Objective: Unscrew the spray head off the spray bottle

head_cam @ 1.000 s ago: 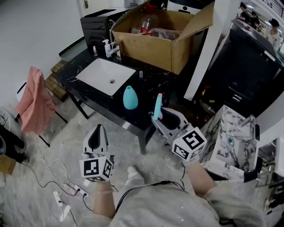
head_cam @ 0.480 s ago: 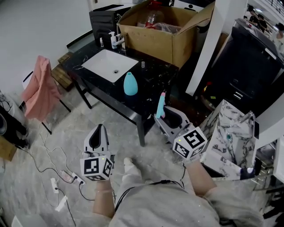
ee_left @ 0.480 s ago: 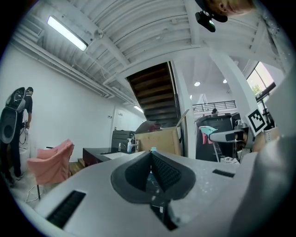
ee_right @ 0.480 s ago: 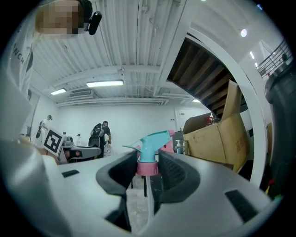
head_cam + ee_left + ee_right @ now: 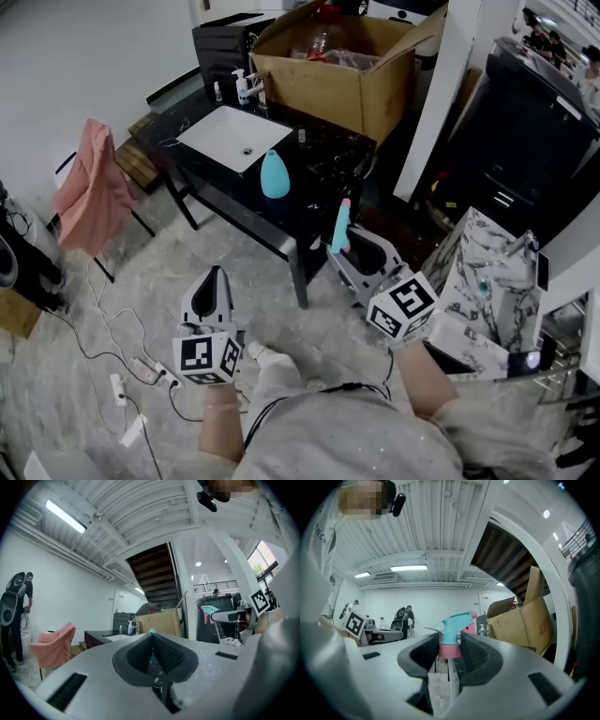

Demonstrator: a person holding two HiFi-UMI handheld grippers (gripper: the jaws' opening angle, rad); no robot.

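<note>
The teal bottle body [image 5: 274,176] stands upright and headless on the black table [image 5: 314,211], beside the white basin [image 5: 231,139]. The spray head [image 5: 340,225], teal with a pink collar and nozzle tip, is off the bottle and held upright in my right gripper [image 5: 340,247], in front of the table's near corner. In the right gripper view the pads clamp the pink collar of the spray head [image 5: 452,631], its tube hanging down between them. My left gripper [image 5: 212,283] is shut and empty, low over the floor; in the left gripper view its jaws [image 5: 152,638] touch.
A large open cardboard box [image 5: 328,84] sits at the table's far end, small pump bottles [image 5: 242,86] by the basin. A chair with pink cloth [image 5: 89,187] stands left, a marble-patterned box [image 5: 487,281] right. Cables and a power strip [image 5: 141,370] lie on the floor.
The table and bottle have slid farther away and up in the head view as the viewpoint drew back. Both grippers keep their places; the right one still holds the spray head.
</note>
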